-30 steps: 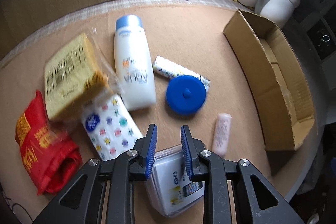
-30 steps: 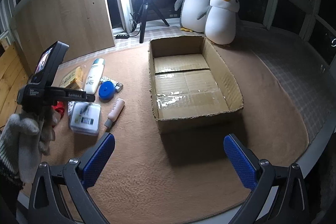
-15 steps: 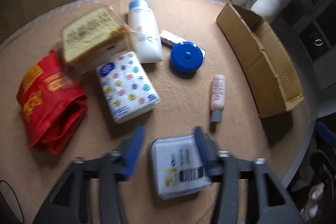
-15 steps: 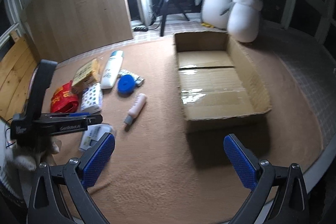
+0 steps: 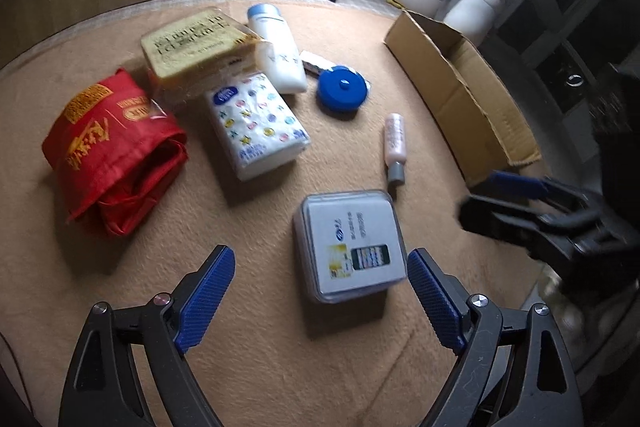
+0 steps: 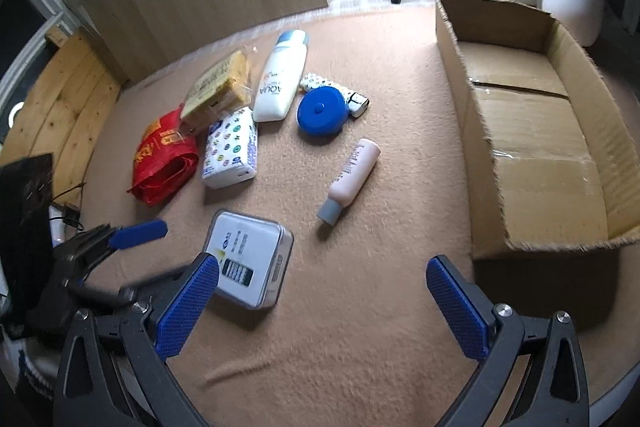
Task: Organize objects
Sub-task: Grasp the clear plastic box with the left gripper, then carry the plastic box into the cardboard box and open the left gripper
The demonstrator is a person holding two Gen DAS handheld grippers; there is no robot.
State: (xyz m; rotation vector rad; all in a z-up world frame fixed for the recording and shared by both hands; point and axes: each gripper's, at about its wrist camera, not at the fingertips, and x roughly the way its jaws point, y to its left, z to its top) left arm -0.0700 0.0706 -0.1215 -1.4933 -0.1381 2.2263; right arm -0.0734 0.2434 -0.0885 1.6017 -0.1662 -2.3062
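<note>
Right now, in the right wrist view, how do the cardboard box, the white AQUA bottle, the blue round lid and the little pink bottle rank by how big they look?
Largest to smallest:
1. cardboard box
2. white AQUA bottle
3. pink bottle, blue round lid: too alike to rank; the bottle looks longer, the lid wider.

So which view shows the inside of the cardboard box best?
The right wrist view: it looks down into the cardboard box, showing its taped bottom flaps with nothing lying in it. The left wrist view catches the box side-on at the frame edge, mostly its outer wall and a sliver of interior.
</note>
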